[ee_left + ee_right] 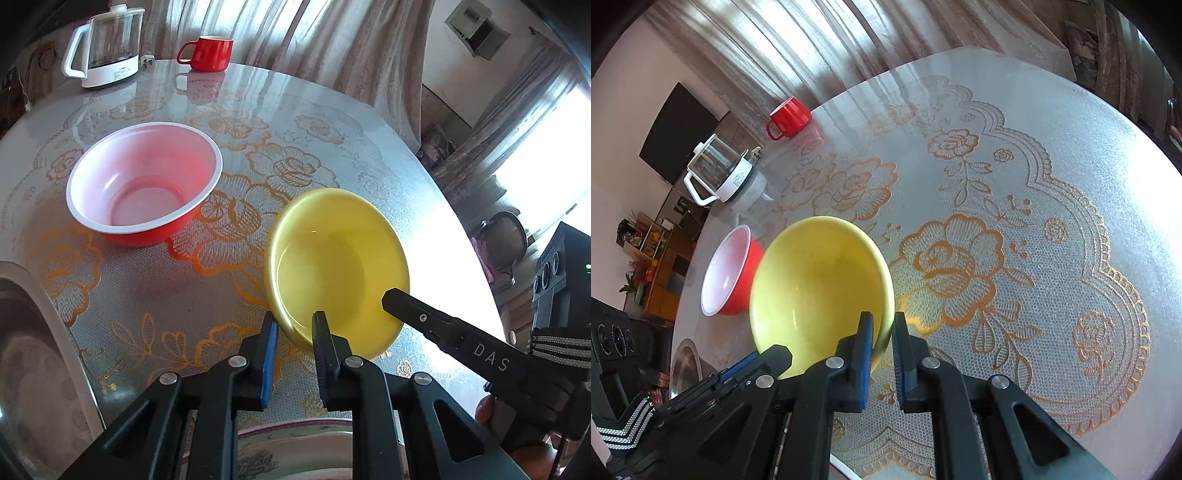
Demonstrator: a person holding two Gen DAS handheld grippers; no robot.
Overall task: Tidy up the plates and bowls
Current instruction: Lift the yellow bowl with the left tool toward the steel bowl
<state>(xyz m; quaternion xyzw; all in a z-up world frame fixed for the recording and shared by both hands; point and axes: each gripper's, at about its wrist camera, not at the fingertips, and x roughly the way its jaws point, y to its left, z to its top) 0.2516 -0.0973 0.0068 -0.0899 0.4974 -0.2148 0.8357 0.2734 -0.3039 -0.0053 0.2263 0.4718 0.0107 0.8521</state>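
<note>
A round table point(1071, 184) covered in a lace-patterned cloth with orange flowers holds two bowls. The yellow bowl point(338, 266) sits near the table's edge, and both grippers straddle its rim. The left gripper point(295, 332) has one finger outside the near rim and one inside, with a small gap; whether it pinches is unclear. The right gripper point(882, 332) straddles the opposite rim, jaws narrowly apart around the wall, seemingly closing to grip. Holding two sides likely keeps the bowl level for lifting. The red bowl point(144, 184), white inside, stands upright just beside it, a probable nesting target. A red mug point(210, 53) and glass kettle point(107, 44) stand far back. A patterned plate point(295, 443) lies under the left gripper.
</note>
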